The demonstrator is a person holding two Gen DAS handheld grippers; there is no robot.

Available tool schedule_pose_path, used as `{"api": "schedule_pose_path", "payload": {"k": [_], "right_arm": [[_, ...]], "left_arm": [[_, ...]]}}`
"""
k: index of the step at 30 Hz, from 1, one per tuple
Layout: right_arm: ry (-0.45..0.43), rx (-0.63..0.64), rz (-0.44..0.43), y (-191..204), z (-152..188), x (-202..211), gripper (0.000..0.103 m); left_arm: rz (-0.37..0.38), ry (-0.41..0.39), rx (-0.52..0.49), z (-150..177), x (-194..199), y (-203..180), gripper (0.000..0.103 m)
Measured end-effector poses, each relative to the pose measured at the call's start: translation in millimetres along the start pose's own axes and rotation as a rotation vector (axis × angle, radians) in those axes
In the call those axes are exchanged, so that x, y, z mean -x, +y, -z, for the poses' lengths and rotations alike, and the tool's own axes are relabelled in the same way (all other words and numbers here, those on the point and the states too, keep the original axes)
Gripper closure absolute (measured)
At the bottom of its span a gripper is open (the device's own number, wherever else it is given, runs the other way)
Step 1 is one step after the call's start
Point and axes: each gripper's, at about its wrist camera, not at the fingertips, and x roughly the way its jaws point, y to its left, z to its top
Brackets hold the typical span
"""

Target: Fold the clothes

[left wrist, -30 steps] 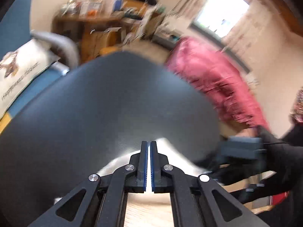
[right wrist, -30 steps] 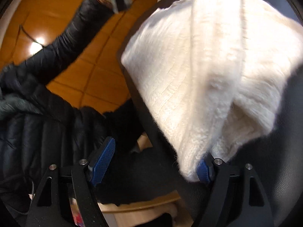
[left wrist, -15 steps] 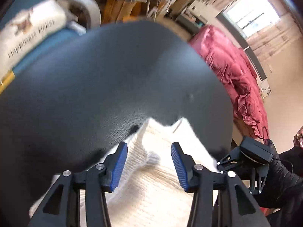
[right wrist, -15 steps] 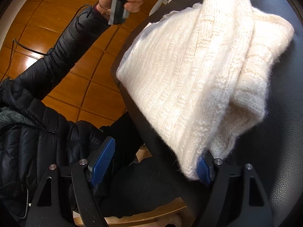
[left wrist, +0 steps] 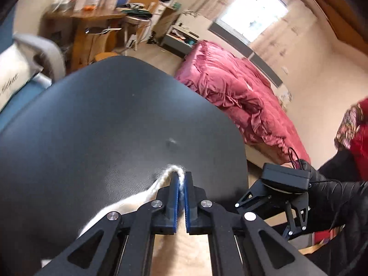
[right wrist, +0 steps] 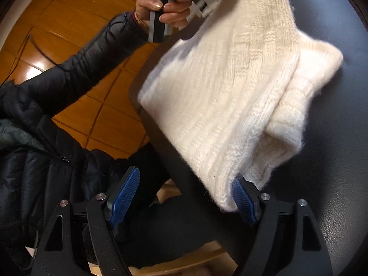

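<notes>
A cream knitted sweater (right wrist: 230, 92) lies folded at the edge of a black leather-like tabletop (right wrist: 333, 161). My left gripper (left wrist: 181, 179) has its jaws closing tight on a fold of the sweater (left wrist: 138, 202), and the knit shows pinched between the blue pads. In the right wrist view a hand (right wrist: 165, 7) holds that gripper at the top and the sweater's upper edge hangs from it. My right gripper (right wrist: 184, 197) stands open at the table's edge. Its right pad (right wrist: 243, 204) touches the sweater's lower corner, and nothing is squeezed between its jaws.
A person's black padded jacket (right wrist: 46, 149) fills the left of the right wrist view, over a wooden floor (right wrist: 69, 11). Beyond the tabletop (left wrist: 103, 126) are a bed with a pink quilt (left wrist: 234, 92), a cluttered wooden desk (left wrist: 99, 23) and a blue chair with a cushion (left wrist: 13, 78).
My left gripper opened over the sweater's edge, then shut on a fold of it. In the right wrist view the sweater's upper edge has been drawn up. The right gripper stays open.
</notes>
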Motion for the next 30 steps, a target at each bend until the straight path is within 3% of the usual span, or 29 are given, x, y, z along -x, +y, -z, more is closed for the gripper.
{"api": "schedule_pose_path", "payload": {"k": [5,6,8,12,15,20,24,27,30], "right_arm": [[-0.012,-0.018,-0.021,-2,12,-6,0.023],[-0.008,-0.031,-0.035,-3,13,-5,0.023],[0.011,-0.046,-0.048,-2,16,-3,0.023],[0.022,-0.049,0.012,11,14,7,0.022],[-0.022,-0.042,0.047,15,7,17,0.02],[0.009,-0.058,0.055,5,-6,-5,0.02],[0.094,-0.047,0.033,7,3,-19,0.02],[0.107,-0.078,0.102,11,6,-11,0.02],[0.072,-0.079,0.23,26,-5,3,0.02]], "left_arm": [[-0.185,0.14,0.127,4,-48,38,0.1],[-0.208,0.155,0.166,6,-54,46,0.094],[-0.211,0.132,0.245,10,-50,55,0.089],[-0.204,-0.057,0.298,16,2,46,0.085],[-0.19,-0.14,0.283,36,41,24,0.084],[-0.187,-0.111,0.256,92,52,-7,0.084],[-0.287,-0.015,0.237,140,17,-27,0.084],[-0.304,-0.071,0.254,147,14,-34,0.084],[-0.264,-0.15,0.29,147,27,-39,0.084]]}}
